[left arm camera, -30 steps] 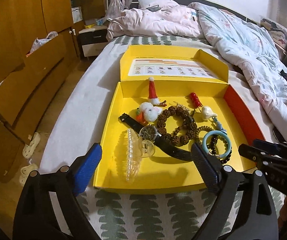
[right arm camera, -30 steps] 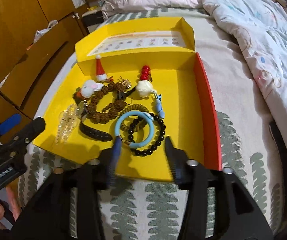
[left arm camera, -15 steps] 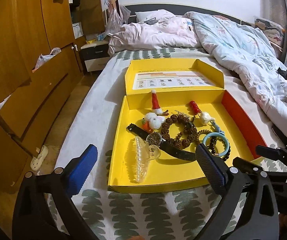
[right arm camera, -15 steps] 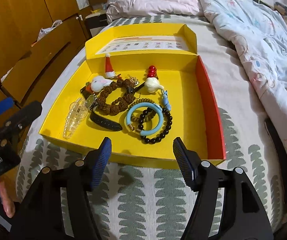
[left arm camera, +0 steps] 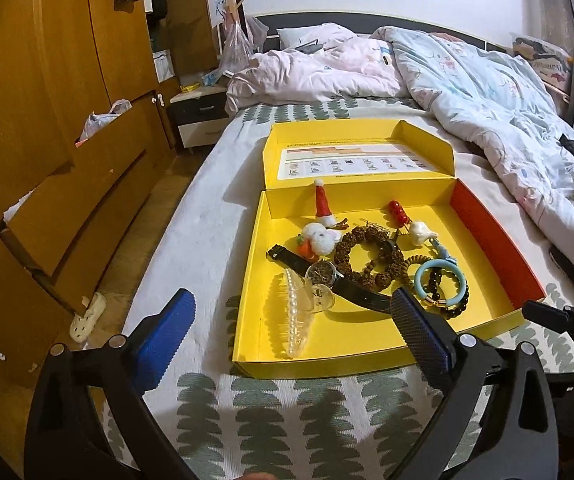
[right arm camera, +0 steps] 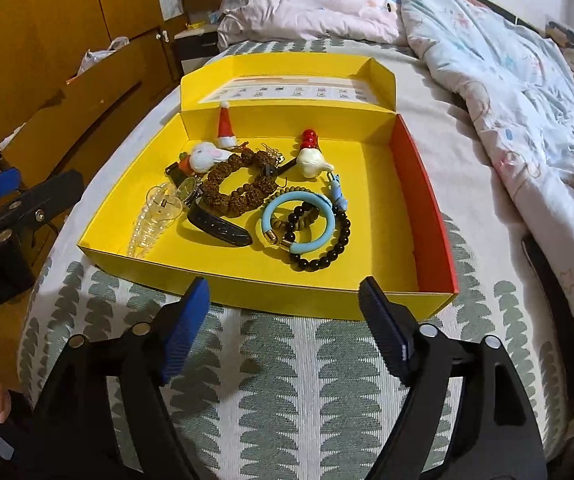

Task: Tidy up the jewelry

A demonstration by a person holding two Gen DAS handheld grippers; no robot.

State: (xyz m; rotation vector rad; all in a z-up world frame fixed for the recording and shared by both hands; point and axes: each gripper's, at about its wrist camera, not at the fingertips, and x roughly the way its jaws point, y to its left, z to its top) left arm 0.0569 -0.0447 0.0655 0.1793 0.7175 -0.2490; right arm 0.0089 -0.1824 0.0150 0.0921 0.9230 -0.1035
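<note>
An open yellow box (left arm camera: 319, 364) (right arm camera: 271, 286) lies on the bed. It holds a clear pearl hair clip (left arm camera: 297, 320) (right arm camera: 151, 220), a black watch (left arm camera: 323, 274) (right arm camera: 215, 224), a brown bead bracelet (left arm camera: 367, 256) (right arm camera: 239, 184), a blue ring bracelet (left arm camera: 441, 284) (right arm camera: 299, 220) and a black bead bracelet (right arm camera: 327, 254). My left gripper (left arm camera: 291, 336) stands wide open, with nothing held, just short of the box's near wall. My right gripper (right arm camera: 284, 312) hovers before the same wall; its jaws are opening with nothing between them.
Small clips and charms sit at the back of the box: a Santa hat (right arm camera: 226, 126), a white rabbit (right arm camera: 205, 156), red beads (right arm camera: 309, 138). Rumpled quilts (left arm camera: 487, 92) fill the bed's far and right sides. A wooden wardrobe (left arm camera: 47, 120) lines the left.
Both grippers have drawn back from over the box to its near wall. The right jaws, earlier narrow beside the blue bracelet, have widened. The jewelry has not moved.
</note>
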